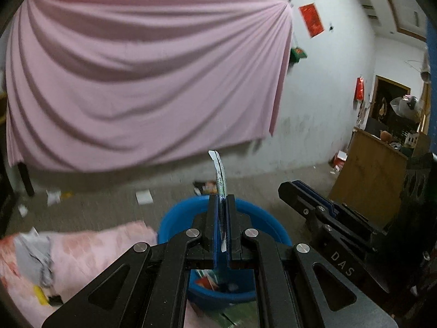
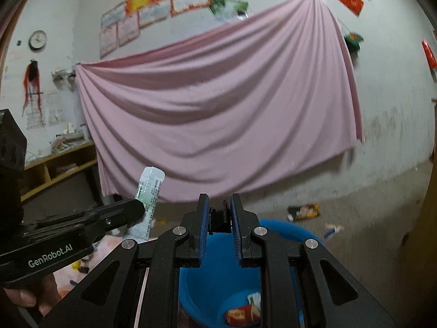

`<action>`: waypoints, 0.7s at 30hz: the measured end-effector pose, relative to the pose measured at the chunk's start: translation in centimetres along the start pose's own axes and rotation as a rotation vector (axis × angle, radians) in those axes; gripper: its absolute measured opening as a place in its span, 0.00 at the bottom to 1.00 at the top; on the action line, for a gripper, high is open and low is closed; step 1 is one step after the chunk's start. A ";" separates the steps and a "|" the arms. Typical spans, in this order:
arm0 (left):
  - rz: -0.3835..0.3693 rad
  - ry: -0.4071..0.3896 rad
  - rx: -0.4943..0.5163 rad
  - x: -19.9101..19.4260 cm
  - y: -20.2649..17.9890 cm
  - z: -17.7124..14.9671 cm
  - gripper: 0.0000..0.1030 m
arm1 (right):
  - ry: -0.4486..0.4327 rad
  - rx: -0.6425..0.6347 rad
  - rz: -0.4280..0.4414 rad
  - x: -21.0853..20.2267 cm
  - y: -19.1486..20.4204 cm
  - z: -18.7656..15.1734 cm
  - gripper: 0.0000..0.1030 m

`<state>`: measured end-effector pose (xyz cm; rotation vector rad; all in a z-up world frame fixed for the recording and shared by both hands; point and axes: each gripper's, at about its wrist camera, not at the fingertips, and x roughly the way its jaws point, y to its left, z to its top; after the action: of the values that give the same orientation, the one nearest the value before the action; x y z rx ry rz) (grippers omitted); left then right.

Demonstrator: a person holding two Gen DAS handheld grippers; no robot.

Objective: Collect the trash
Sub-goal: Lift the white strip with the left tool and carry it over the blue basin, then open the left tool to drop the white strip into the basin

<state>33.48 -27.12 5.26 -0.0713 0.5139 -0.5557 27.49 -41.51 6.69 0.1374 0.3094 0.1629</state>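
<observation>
My left gripper (image 1: 221, 205) pinches a flat white wrapper (image 1: 220, 176) over the blue basin (image 1: 254, 213). My right gripper (image 2: 220, 213) clamps narrowly on a small dark piece (image 2: 224, 214) above it. Beyond, a pink sheet (image 1: 142, 76) hangs.

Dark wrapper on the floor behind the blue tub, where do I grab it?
Come from above and pinch the dark wrapper across its narrow width, near the middle. It lies flat and long on the floor, so its long edges are probably easiest to close on.
</observation>
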 end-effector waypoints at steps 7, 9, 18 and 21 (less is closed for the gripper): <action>-0.009 0.132 -0.096 2.4 1.3 0.9 0.02 | 0.137 0.036 -0.018 1.6 -1.0 -1.2 0.14; -0.012 0.161 -0.103 3.1 1.3 1.1 0.02 | 0.163 0.048 -0.019 1.8 -1.3 -1.5 0.14; -0.017 0.238 -0.121 5.0 1.2 0.0 0.03 | 0.209 0.074 -0.037 2.3 -2.0 -1.7 0.14; -0.020 0.260 -0.140 5.5 1.5 -0.3 0.03 | 0.220 0.082 -0.044 2.5 -2.2 -1.7 0.14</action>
<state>38.04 -28.73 2.20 -0.1383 0.8063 -0.5513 29.61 -42.99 4.04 0.1948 0.5381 0.1218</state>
